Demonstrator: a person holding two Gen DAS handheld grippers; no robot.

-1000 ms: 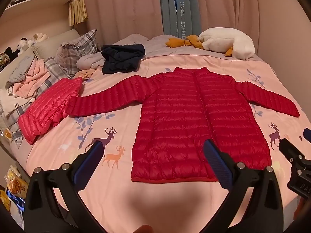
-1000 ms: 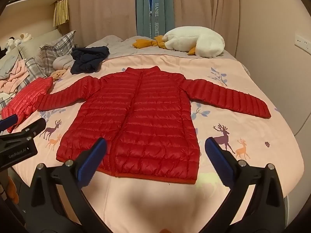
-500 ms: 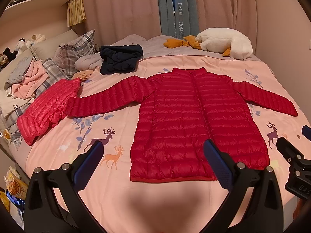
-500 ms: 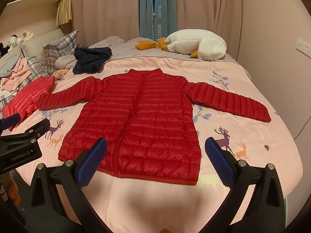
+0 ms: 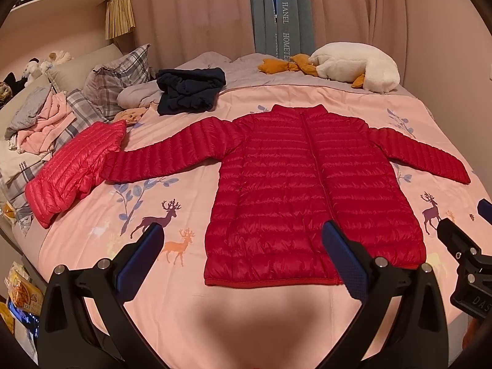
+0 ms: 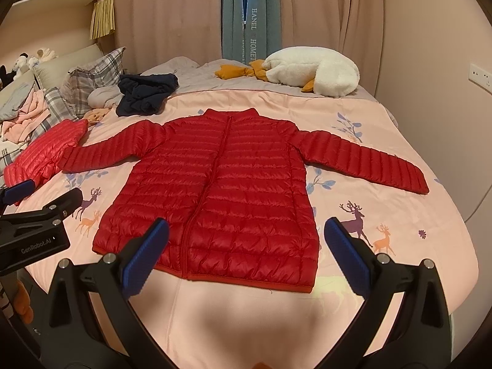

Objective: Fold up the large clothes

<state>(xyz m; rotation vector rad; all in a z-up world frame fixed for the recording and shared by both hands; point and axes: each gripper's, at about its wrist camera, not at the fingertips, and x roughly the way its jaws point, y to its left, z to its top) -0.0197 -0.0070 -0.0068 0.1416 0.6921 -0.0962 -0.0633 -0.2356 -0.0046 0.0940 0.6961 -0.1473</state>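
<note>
- Both views are lit warmly and fairly dimly; everything carries a pink-orange cast.
- A soft, broad shadow lies on the bedspread (image 5: 92, 190) at 6 o'clock in each view, falling away from the cameras, so light seems to come from behind them.
- The red jacket (image 5: 307, 190) shows small glossy highlights along its quilted ridges; no harsh glare.
- A faint yellowish patch of light sits on the bedspread beside the jacket's hem, at 5 o'clock in the right view.
- Fisheye distortion bows the curtains (image 6: 184, 15) and bed edges; black vignette fills the corners.
- The centre is sharp; rims at 9 and 3 o'clock are soft and darker.
</note>
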